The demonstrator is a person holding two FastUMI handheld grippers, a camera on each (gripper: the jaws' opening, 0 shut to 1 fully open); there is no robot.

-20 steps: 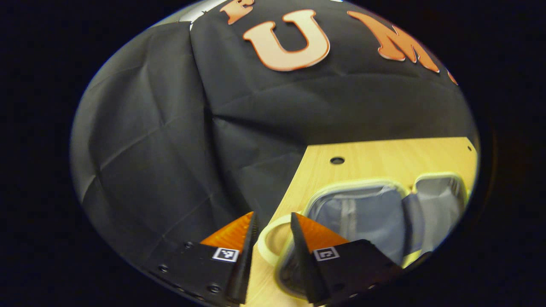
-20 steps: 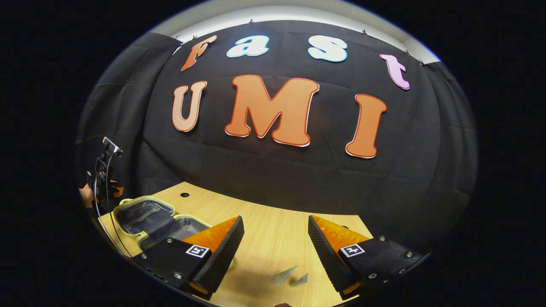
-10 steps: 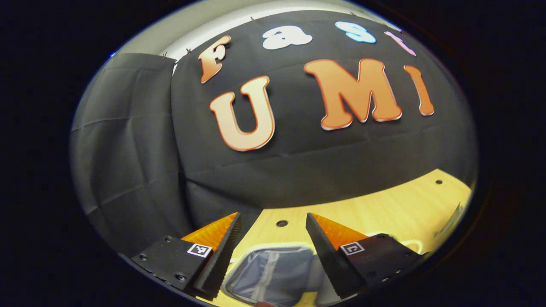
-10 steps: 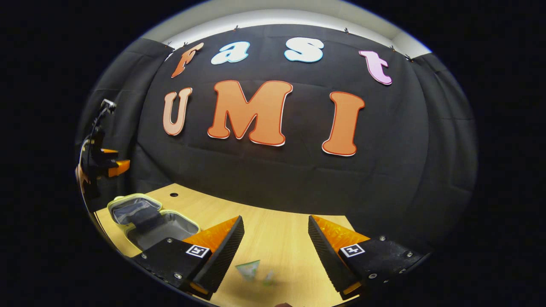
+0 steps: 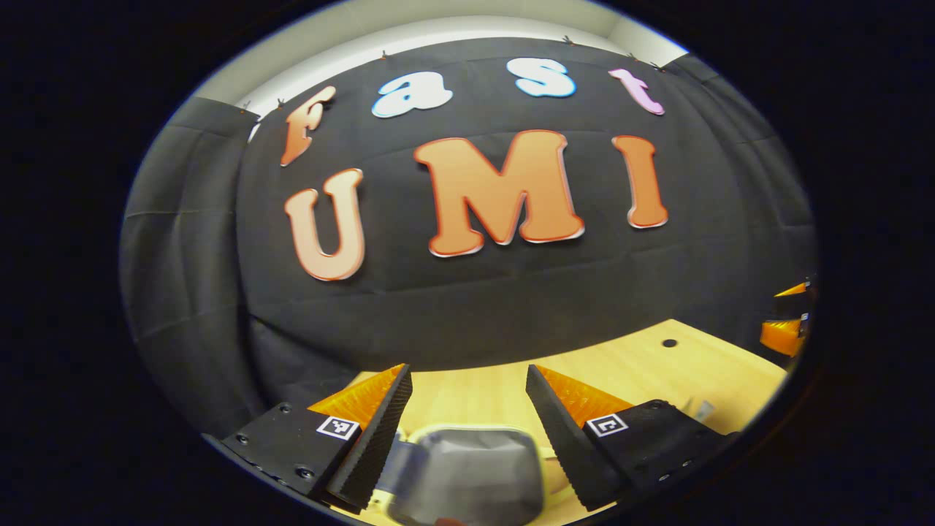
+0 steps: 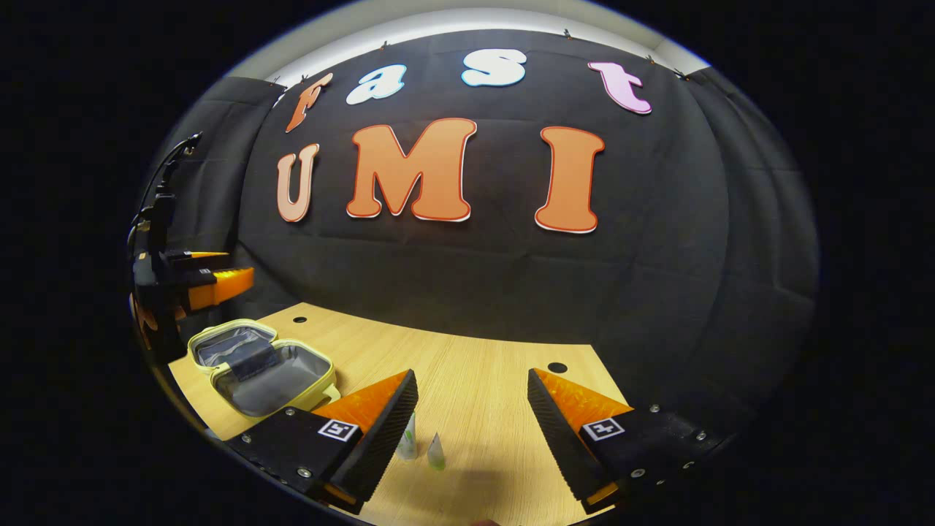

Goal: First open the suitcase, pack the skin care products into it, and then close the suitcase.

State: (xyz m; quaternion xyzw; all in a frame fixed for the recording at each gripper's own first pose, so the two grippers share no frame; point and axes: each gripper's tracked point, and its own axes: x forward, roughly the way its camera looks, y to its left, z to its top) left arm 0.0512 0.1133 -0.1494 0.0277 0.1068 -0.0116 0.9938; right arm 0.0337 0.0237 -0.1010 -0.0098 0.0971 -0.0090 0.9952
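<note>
The left tool hangs over the wooden worktop with its fingers spread wide and nothing between them. Just below it sits the suitcase, lid thrown back, its grey lining blurred in the left gripper view. In the right gripper view the suitcase lies open on the worktop at the left, both halves showing grey lining inside a pale yellow rim. The left tool hovers above its far end. The right tool is spread too, holding nothing. Two small skin care bottles stand upright on the worktop close together, just beside its left finger, well apart from the suitcase.
</note>
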